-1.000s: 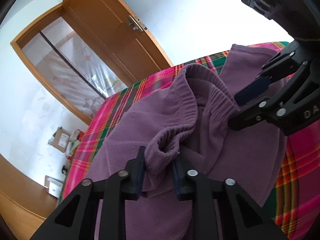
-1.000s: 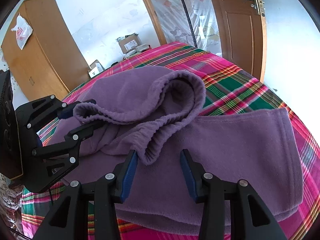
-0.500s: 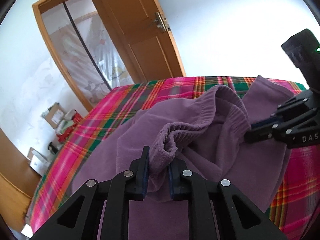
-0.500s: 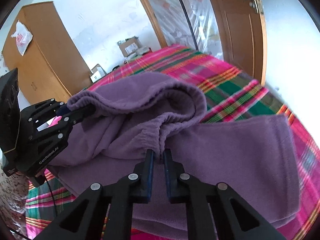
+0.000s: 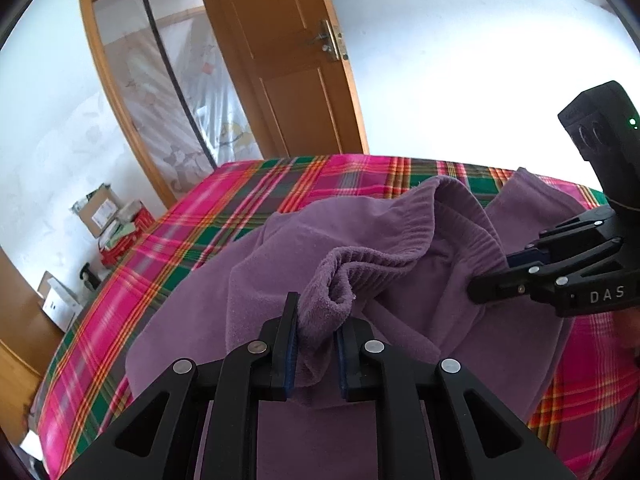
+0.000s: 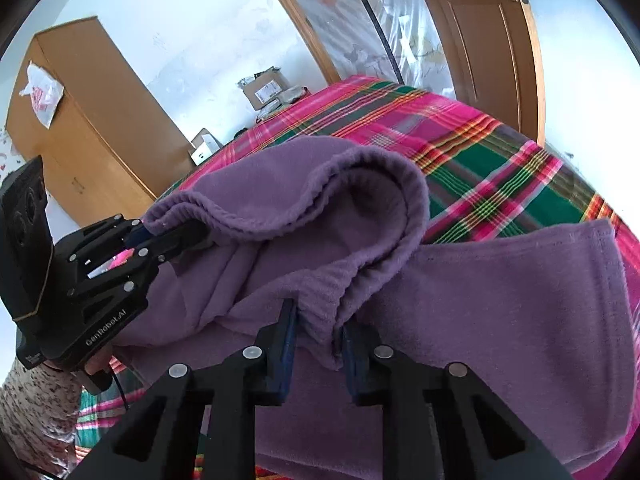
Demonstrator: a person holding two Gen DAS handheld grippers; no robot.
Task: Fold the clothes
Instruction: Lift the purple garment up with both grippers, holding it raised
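garment: purple fleece trousers with a ribbed elastic waistband (image 5: 384, 240) (image 6: 500, 312), spread over the bed, the waist end lifted off the cover and hanging as a loop between the two tools.
carrier: bed under a pink, green and orange plaid cover (image 5: 248, 216) (image 6: 472, 152); bare plaid runs along the far edge and far corner towards the door.
left tool: black two-finger tool with blue pads (image 5: 316, 344) (image 6: 168, 236), fingers closed almost together with a bunched fold of the ribbed waistband pinched between the pads; in the right wrist view it stands at the left, its tips buried in the waistband rim.
right tool: black two-finger tool with blue pads (image 6: 318, 344) (image 5: 492, 276), narrow gap filled by a fold of waistband that it clamps; in the left wrist view it reaches in from the right and meets the fleece just below the rim.
legs: the wide flat part of the trousers lies on the bed to the right in the right wrist view, its hem near the bed's right edge.
background: brown wooden door (image 5: 288, 64), tall wooden wardrobe (image 6: 88, 120), cardboard boxes on the floor (image 5: 100, 208) by the far wall.
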